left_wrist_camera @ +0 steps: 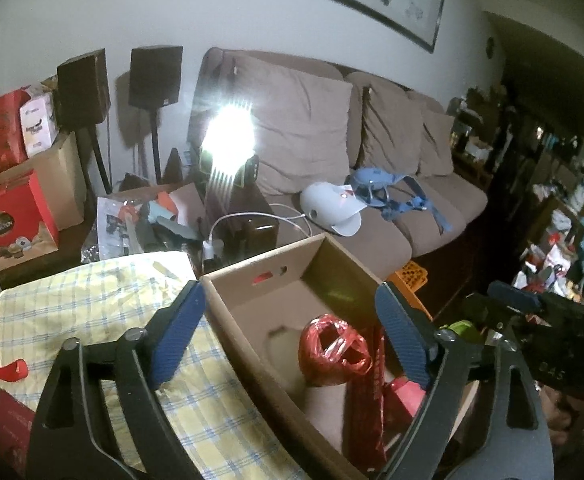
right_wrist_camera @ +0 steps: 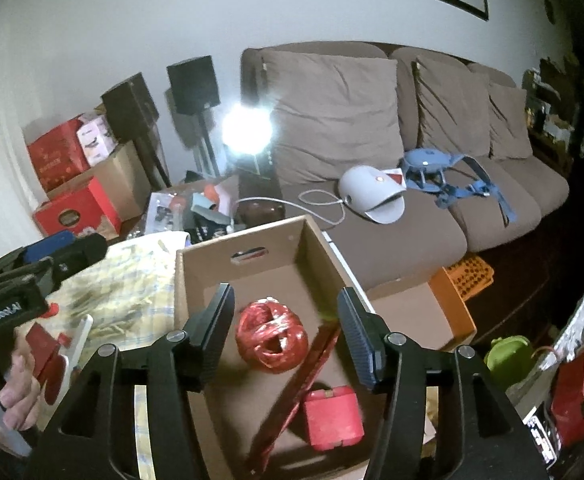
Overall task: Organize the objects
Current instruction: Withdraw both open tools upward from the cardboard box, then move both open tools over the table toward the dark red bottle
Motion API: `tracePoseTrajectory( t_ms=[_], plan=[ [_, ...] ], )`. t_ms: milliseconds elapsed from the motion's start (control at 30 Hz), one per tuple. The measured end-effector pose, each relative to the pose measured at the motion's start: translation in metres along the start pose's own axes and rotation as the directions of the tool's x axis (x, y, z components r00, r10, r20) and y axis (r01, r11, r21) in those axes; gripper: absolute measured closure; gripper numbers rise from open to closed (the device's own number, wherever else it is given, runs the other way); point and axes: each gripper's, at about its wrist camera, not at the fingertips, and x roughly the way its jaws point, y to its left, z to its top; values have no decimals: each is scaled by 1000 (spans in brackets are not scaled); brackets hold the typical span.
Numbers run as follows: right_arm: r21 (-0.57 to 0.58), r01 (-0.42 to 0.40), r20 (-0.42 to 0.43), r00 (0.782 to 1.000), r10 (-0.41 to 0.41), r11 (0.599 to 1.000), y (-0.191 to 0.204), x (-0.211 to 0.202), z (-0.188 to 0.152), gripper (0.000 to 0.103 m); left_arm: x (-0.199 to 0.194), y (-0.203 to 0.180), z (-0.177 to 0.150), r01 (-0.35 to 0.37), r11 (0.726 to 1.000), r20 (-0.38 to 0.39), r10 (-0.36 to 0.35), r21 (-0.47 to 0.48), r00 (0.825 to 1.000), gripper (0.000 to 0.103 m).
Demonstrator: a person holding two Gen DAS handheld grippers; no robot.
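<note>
An open cardboard box stands below both grippers. Inside lie a crumpled red plastic bag, a long flat red package leaning at an angle, and a small red case. My left gripper hangs wide open over the box's left wall with nothing between its blue pads. My right gripper is open above the bag and holds nothing. In the right wrist view the left gripper shows at the left edge, held by a hand.
A yellow checked cloth covers the surface left of the box, with red items on it. Behind is a brown sofa with a white device and a blue harness-like item. An orange crate, red cartons and a bright lamp stand around.
</note>
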Motion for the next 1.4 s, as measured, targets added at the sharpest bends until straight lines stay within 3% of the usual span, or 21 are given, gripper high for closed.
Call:
tracePoseTrajectory(
  t_ms=[267,433,800,867,967,1133,1267,1333,1400],
  plan=[
    [-22,-37,34,999,37,999,9,-17,1,42,-23,-5,-3,-2,1000,33,1,30,999,9],
    [-37,-42,47,998,44,998,14,-24,2,40,-36,-4,-7,-82,995,19,81,65,997,8],
    [-86,-74,31,997,77,994,42,-36,-11,39,-89,26,-28,-182,977,36,179,113,983,7],
    [-82,-82,36,996,85,993,48,-44,-15,37,-101,37,-32,-227,965,43,224,130,974,7],
    [-65,-113,26,993,114,992,59,-50,-20,36,-125,62,-32,-325,940,78,318,106,945,7],
    [-107,-157,-15,988,157,982,98,-59,-32,34,-172,104,-45,-339,939,118,331,62,936,0],
    [-166,-199,-43,980,195,966,134,-59,-45,29,-202,137,-66,-382,924,145,375,22,915,0],
    [-202,-236,-20,971,237,951,150,-56,-50,28,-228,154,-81,-391,920,205,388,-27,899,0],
    [-241,-218,78,967,243,946,164,-48,-58,28,-253,172,-94,-390,918,255,394,-68,883,0]
  ],
)
